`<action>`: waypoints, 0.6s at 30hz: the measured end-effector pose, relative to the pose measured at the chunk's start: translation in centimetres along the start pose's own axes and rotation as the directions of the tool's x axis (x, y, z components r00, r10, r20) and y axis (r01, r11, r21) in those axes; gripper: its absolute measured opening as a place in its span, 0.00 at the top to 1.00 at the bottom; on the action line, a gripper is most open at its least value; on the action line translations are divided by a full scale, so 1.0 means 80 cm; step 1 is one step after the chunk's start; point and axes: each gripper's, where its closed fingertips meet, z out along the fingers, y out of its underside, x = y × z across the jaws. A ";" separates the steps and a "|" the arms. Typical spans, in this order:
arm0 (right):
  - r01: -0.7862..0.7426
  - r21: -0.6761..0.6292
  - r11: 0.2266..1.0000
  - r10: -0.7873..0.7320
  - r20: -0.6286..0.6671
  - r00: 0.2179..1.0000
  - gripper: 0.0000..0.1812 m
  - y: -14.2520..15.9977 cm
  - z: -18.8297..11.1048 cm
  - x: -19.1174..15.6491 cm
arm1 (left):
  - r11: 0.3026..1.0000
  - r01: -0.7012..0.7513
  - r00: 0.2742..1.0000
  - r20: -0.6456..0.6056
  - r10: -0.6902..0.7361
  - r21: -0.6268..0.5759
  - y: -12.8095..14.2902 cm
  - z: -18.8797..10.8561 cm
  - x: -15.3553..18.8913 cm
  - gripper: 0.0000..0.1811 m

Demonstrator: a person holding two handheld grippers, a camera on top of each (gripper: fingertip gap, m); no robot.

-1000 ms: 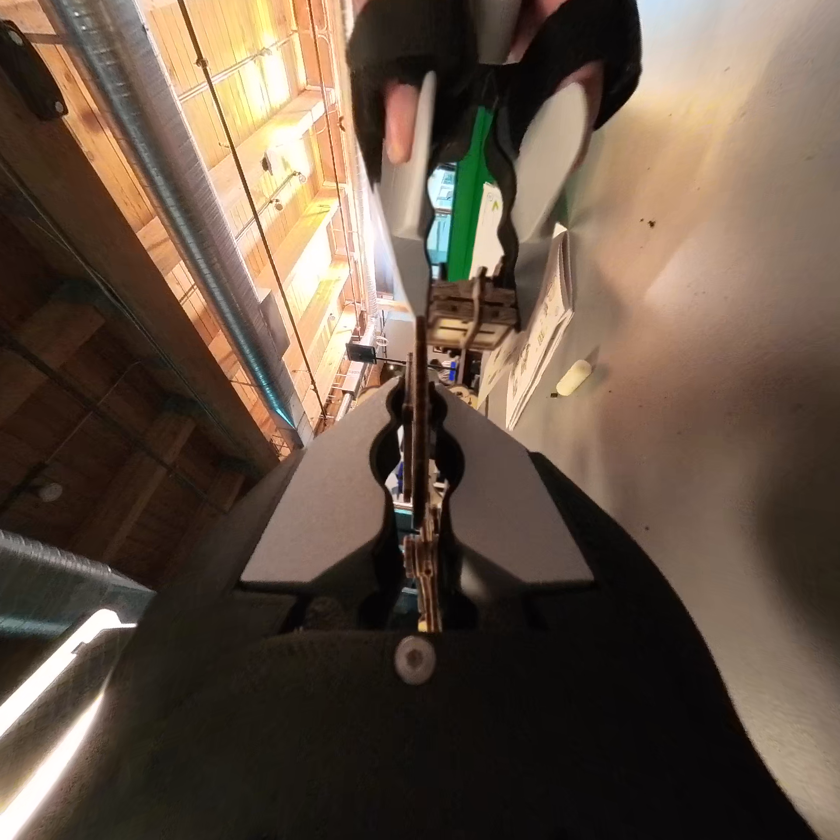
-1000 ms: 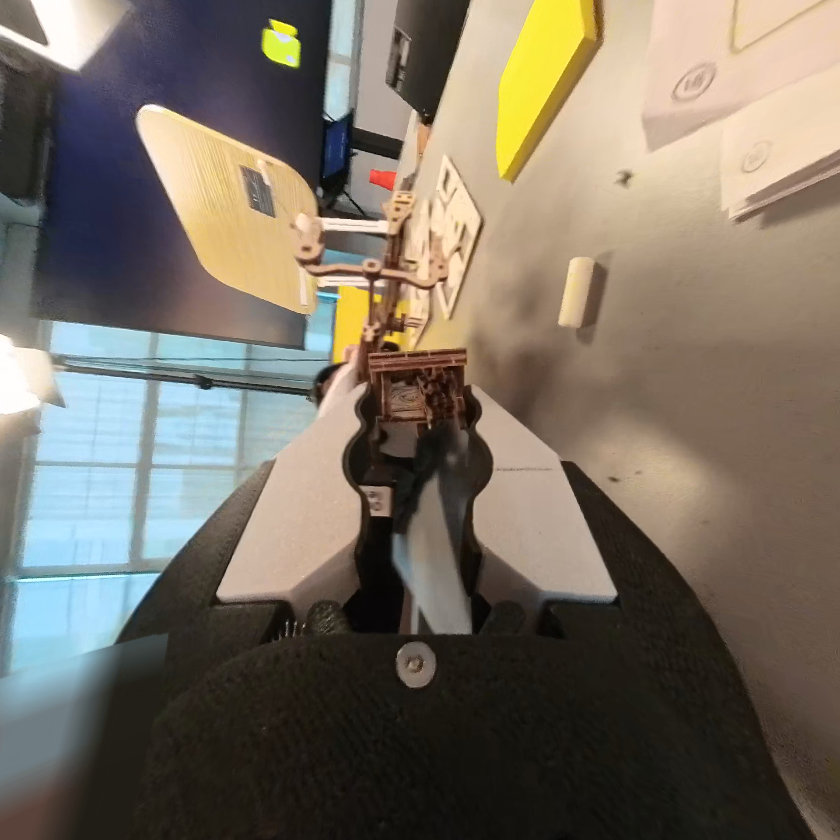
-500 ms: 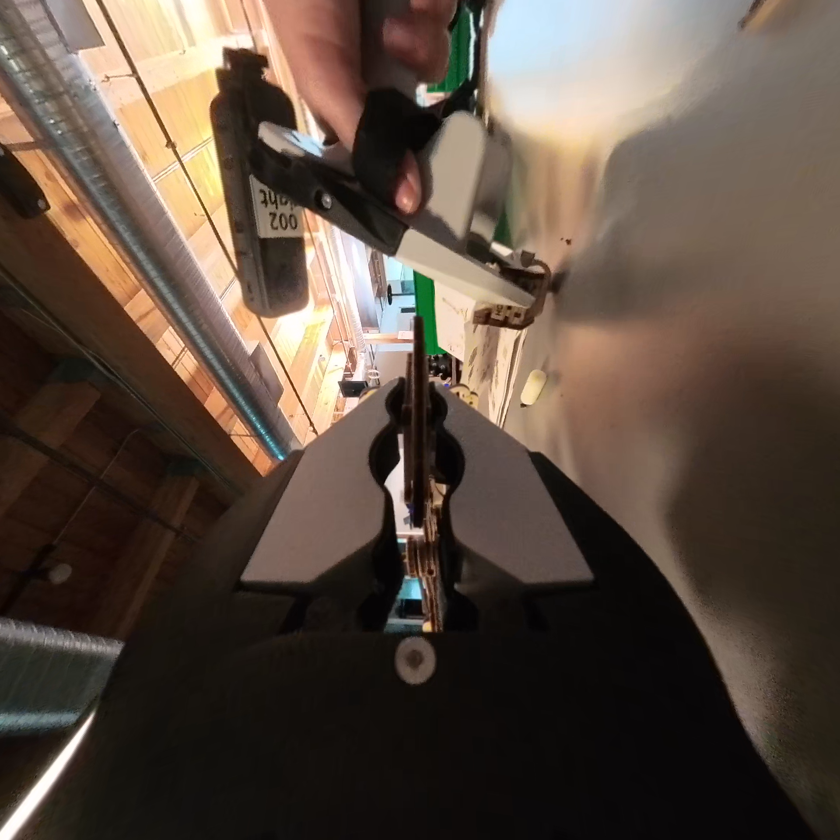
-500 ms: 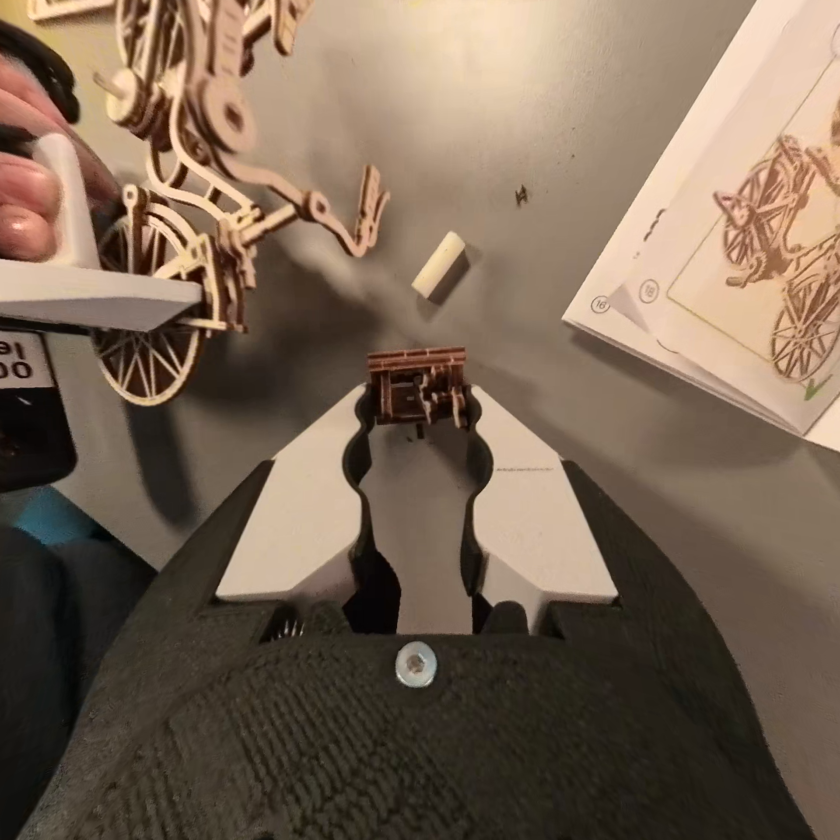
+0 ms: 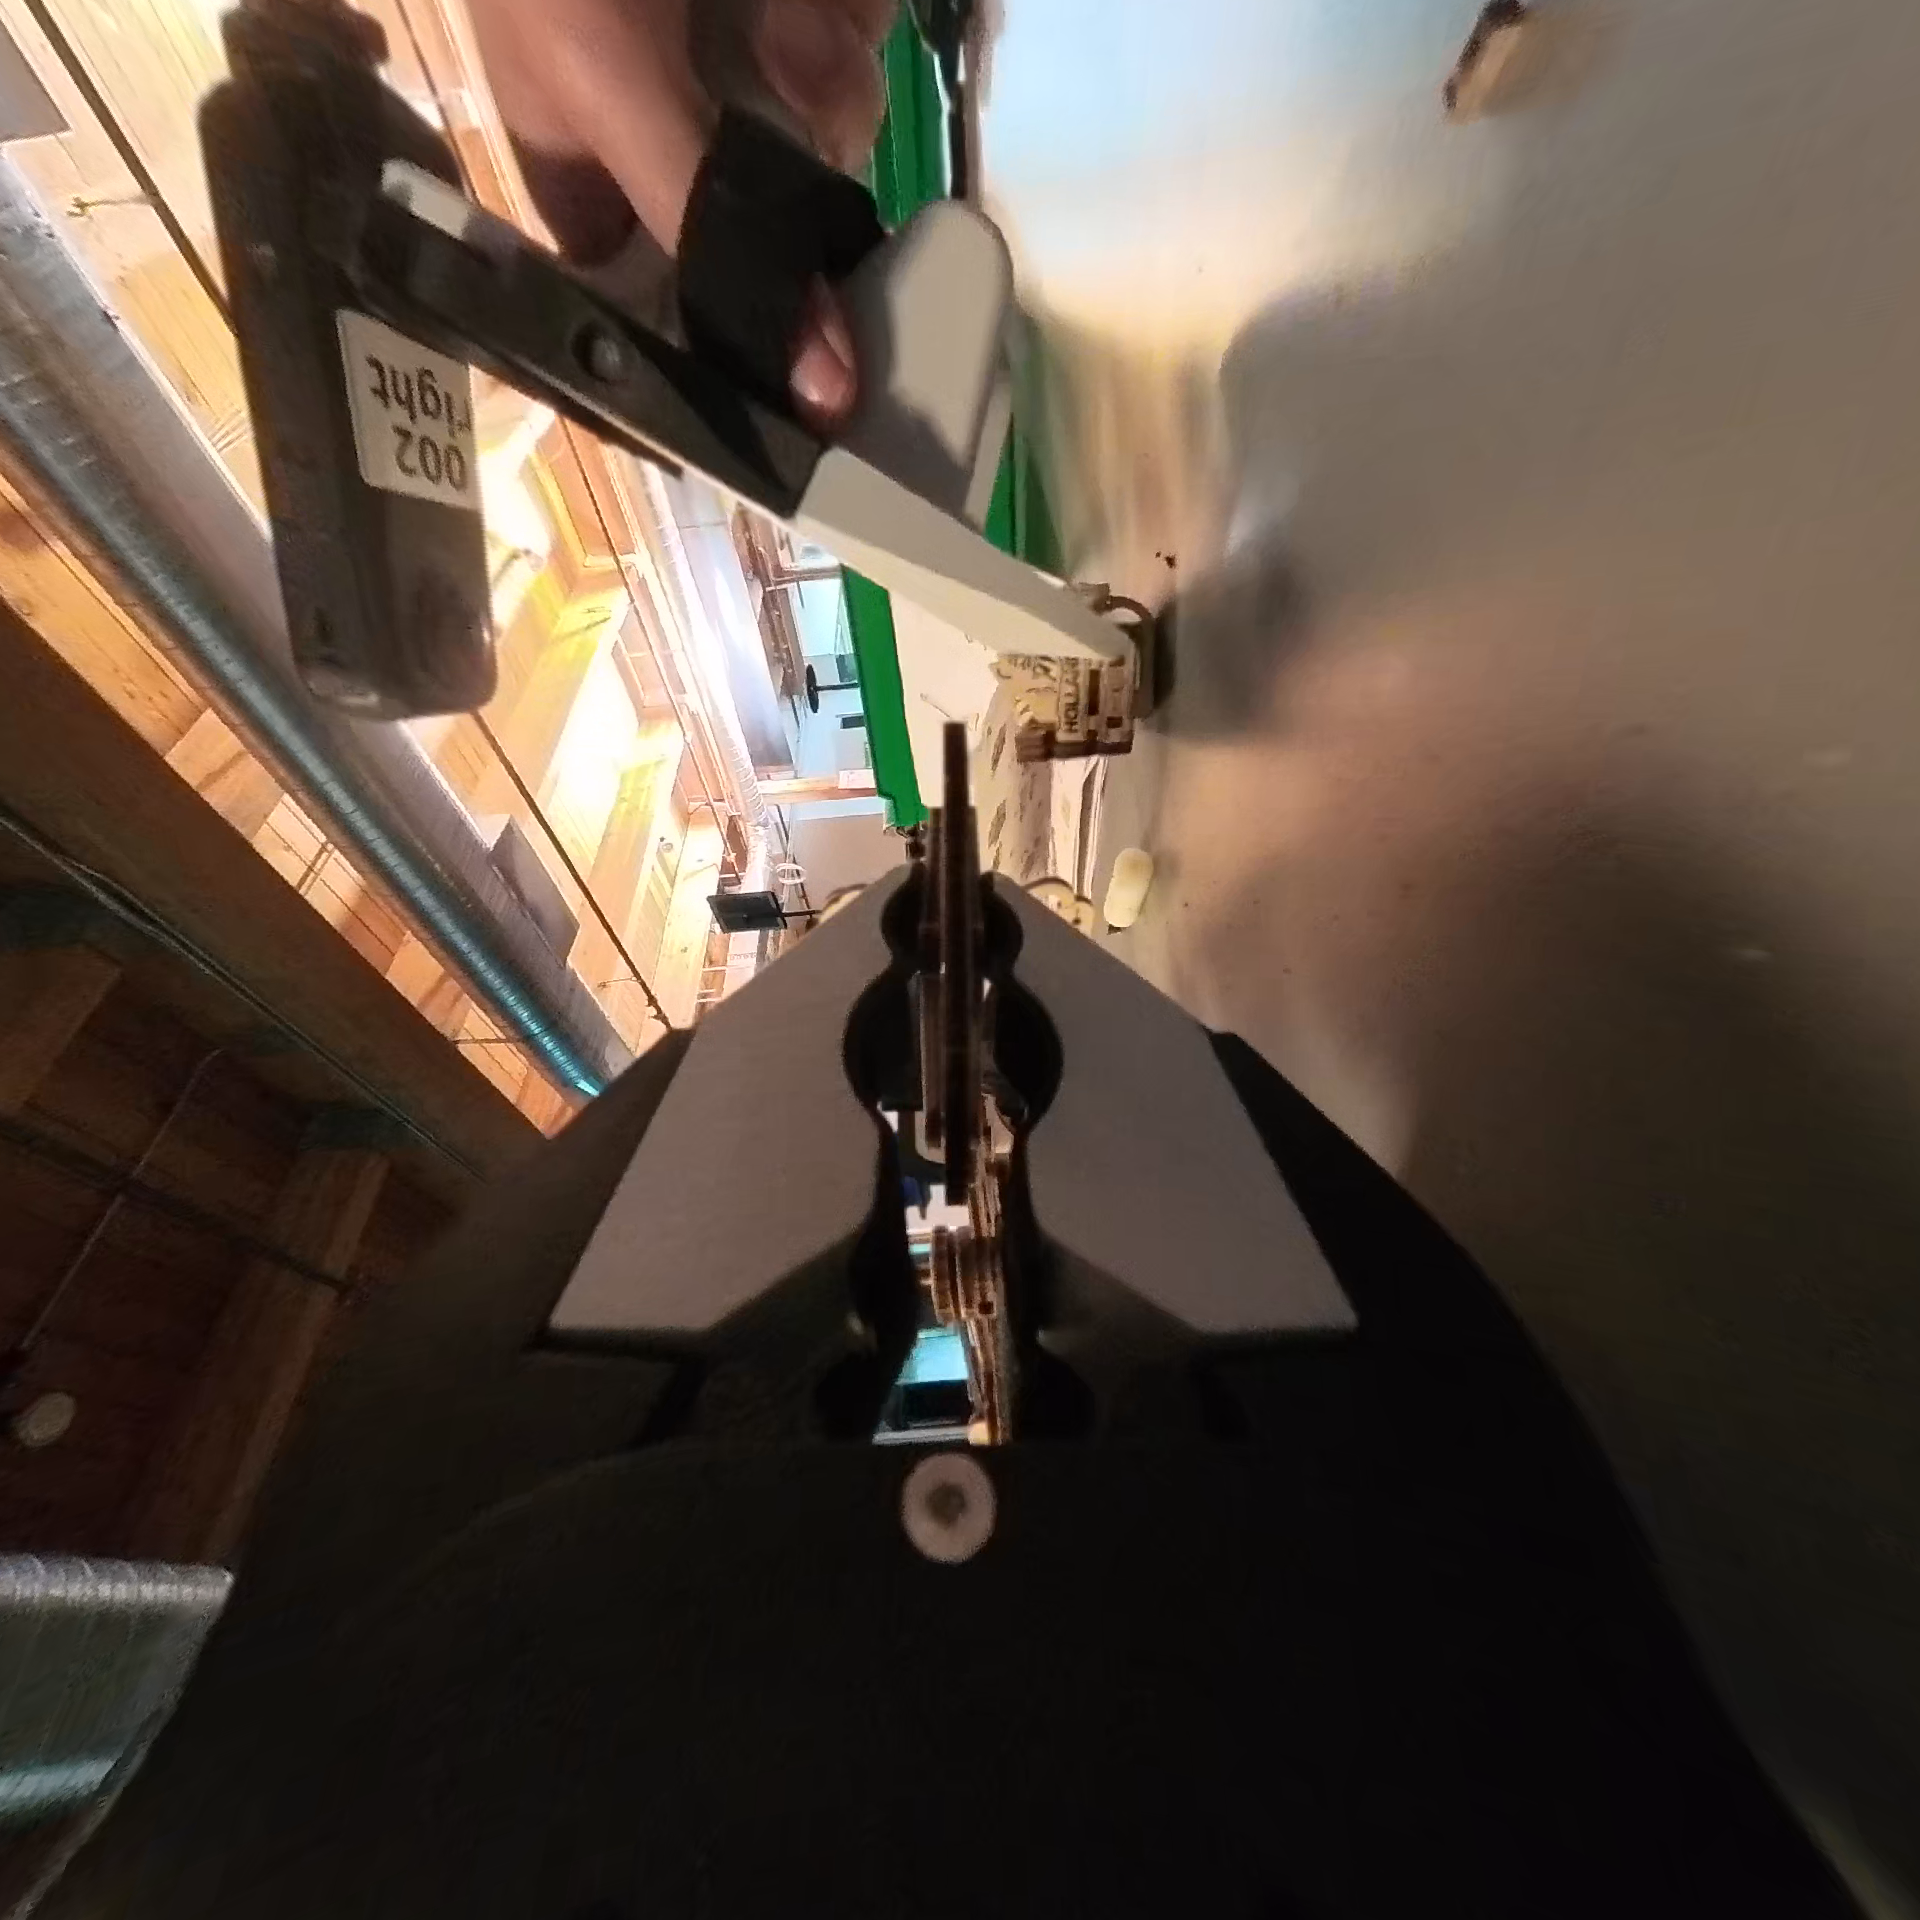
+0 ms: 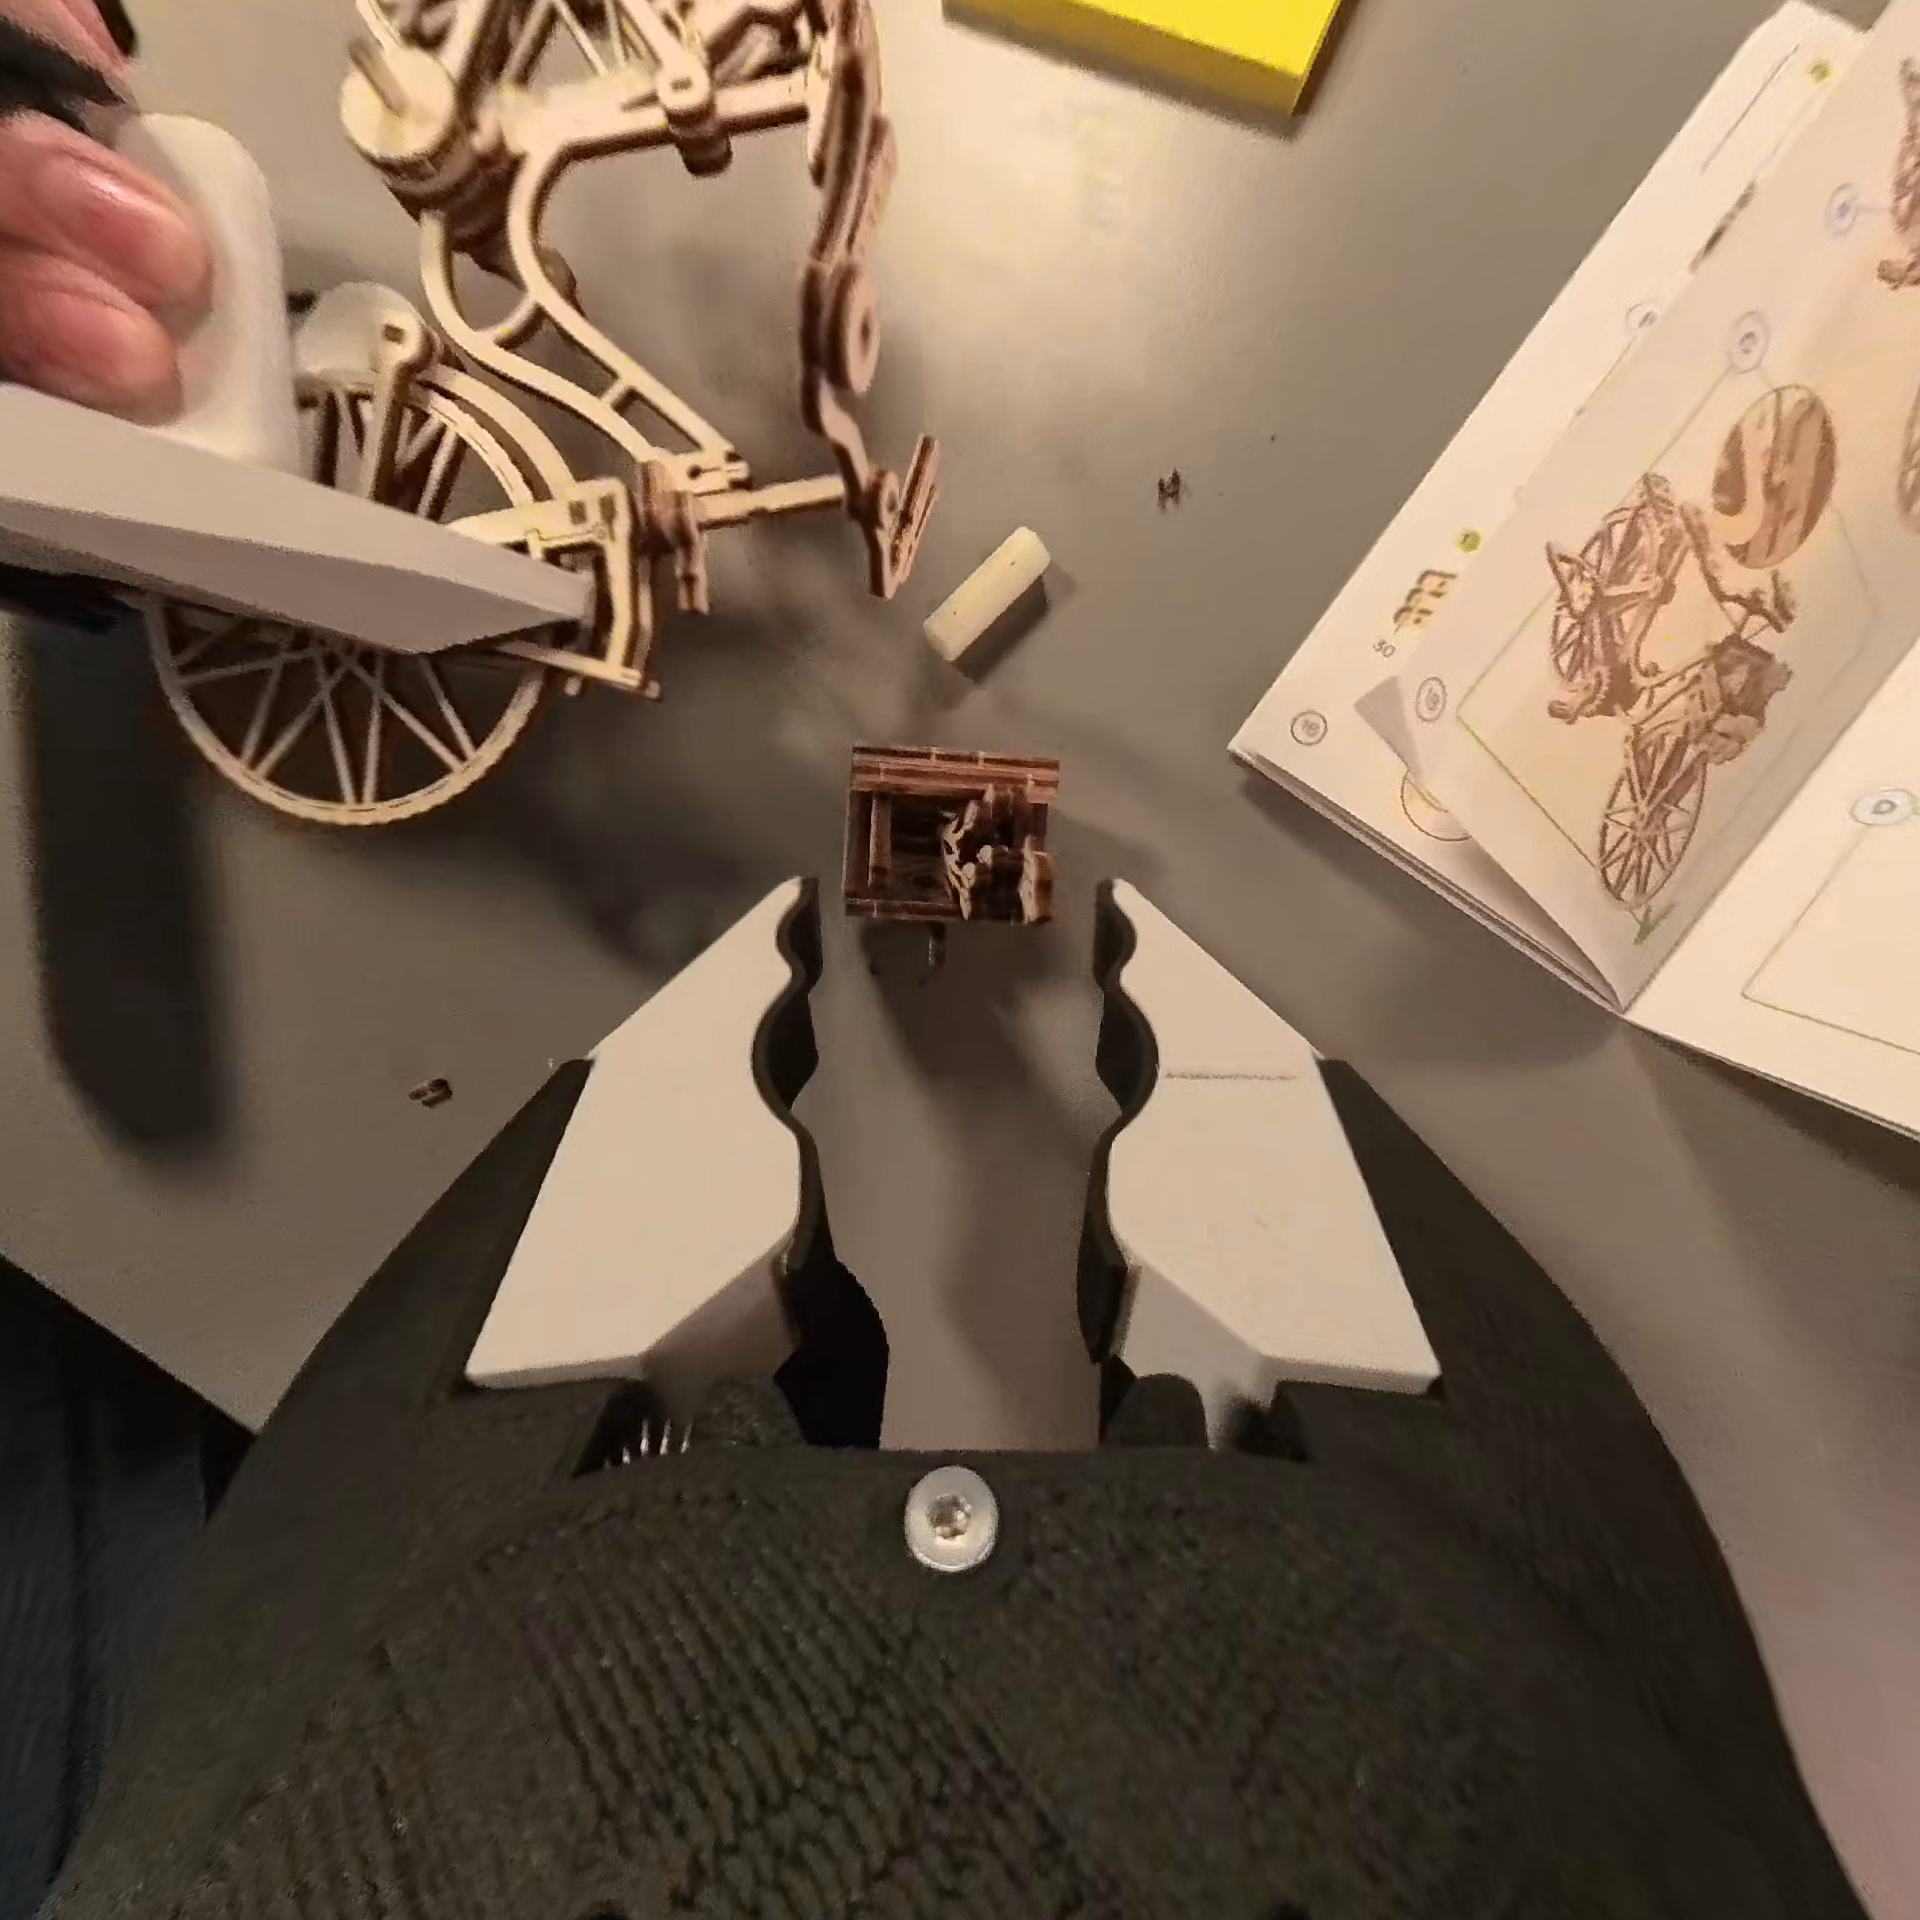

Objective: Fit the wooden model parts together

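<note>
Right gripper [image 6: 951, 914] is standing wide open, holding nothing; the small dark wooden box part [image 6: 951, 831] is sitting on the grey table [image 6: 1195, 343] just beyond its tips, gaps either side. Left gripper [image 5: 951, 883] is clamping the wooden bicycle frame [image 6: 499, 499] edge-on, wheel overhanging. Instruction booklet [image 6: 1621, 665] is lying right, a pale peg [image 6: 987, 606] ahead, bare table between.
</note>
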 end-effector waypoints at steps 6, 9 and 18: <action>-0.023 0.056 0.998 0.022 0.026 0.999 0.76 -0.004 -0.001 -0.006 | 1.000 0.000 1.000 -0.019 0.000 0.005 -0.001 -0.001 0.004 0.97; -0.018 0.084 0.996 0.018 0.004 1.000 0.81 -0.008 -0.003 -0.001 | 1.000 0.001 1.000 -0.013 -0.001 0.002 -0.001 -0.002 0.003 0.96; -0.711 0.234 0.663 0.385 0.707 0.593 0.81 -0.063 -0.052 -0.040 | 1.000 0.013 0.996 0.091 -0.013 -0.008 0.001 -0.007 -0.022 0.96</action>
